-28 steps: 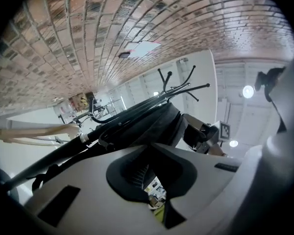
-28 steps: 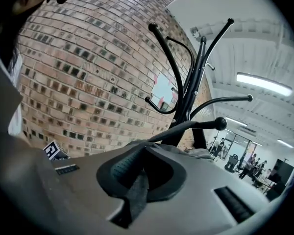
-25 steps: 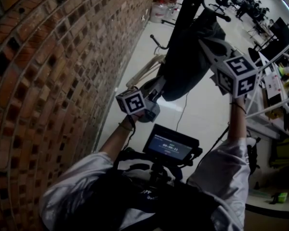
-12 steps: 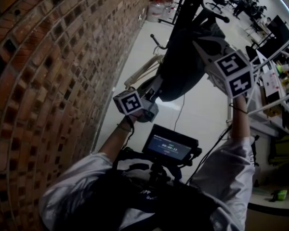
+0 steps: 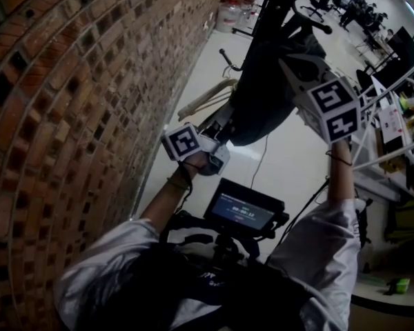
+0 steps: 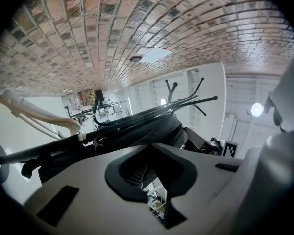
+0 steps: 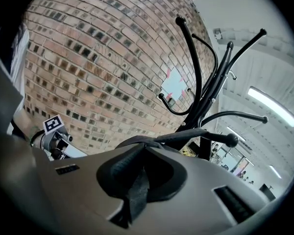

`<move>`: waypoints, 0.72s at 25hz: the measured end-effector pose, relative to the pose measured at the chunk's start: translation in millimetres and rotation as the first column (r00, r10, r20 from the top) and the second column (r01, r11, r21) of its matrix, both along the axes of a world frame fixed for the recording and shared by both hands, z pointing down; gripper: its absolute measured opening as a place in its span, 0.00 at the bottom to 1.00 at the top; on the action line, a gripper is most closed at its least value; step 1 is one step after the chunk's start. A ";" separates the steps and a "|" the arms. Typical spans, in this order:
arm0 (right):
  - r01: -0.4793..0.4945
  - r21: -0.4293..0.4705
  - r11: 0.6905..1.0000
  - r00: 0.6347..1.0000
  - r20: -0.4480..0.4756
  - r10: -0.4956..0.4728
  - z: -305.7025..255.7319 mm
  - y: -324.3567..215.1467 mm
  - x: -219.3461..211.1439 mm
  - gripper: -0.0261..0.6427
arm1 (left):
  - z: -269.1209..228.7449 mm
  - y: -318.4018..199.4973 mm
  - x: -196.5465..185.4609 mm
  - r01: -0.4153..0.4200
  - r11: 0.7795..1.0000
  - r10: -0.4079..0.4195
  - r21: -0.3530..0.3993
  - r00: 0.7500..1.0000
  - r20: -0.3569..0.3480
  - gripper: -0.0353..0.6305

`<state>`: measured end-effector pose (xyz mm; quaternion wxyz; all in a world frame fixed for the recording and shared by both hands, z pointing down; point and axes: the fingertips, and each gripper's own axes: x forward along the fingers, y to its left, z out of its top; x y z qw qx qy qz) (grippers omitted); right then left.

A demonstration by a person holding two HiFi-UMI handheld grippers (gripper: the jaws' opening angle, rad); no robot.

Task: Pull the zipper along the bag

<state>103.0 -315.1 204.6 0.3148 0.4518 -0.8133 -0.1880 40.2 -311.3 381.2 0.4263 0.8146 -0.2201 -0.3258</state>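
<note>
A dark bag (image 5: 262, 95) hangs from a black coat rack (image 5: 272, 5) beside the brick wall. My left gripper (image 5: 219, 131) is at the bag's lower end. In the left gripper view its jaws stand closed against the dark fabric of the bag (image 6: 152, 131), with a slit of background showing lower between the pads. My right gripper (image 5: 290, 64) is higher, at the bag's right side. In the right gripper view a dark strap (image 7: 136, 180) runs between its shut pads up to the bag (image 7: 152, 141). No zipper slider can be made out.
The brick wall (image 5: 69, 116) runs close on the left. A small monitor (image 5: 245, 212) sits on the rig at my chest. A pale curved wooden piece (image 5: 207, 98) and a cable (image 5: 262, 157) lie on the floor below the bag. Shelving (image 5: 393, 150) stands at the right.
Both grippers keep their holds. The left gripper and the bag's lower end have shifted slightly up and left, and the right gripper's cube has drifted a little left.
</note>
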 end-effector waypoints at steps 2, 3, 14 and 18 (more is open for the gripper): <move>0.002 -0.001 1.000 1.000 0.010 -0.002 0.2 -0.3 0.1 0.04 | -8.0 0.3 -1.2 0.002 1.000 -0.002 0.003 1.000 -0.011 0.09; 0.003 -0.001 1.000 1.000 0.013 -0.003 0.2 -0.2 0.3 0.04 | -13.5 1.4 -0.6 -0.004 1.000 0.005 0.004 0.999 -0.035 0.09; -0.006 0.032 0.999 1.000 0.007 0.006 0.9 1.4 3.6 0.04 | -35.3 7.4 0.0 0.050 0.998 -0.056 0.041 0.989 0.135 0.09; -0.005 0.044 0.999 1.000 0.026 0.004 1.4 0.7 3.4 0.04 | -49.5 7.7 -0.7 0.066 0.992 -0.088 0.111 0.974 0.210 0.09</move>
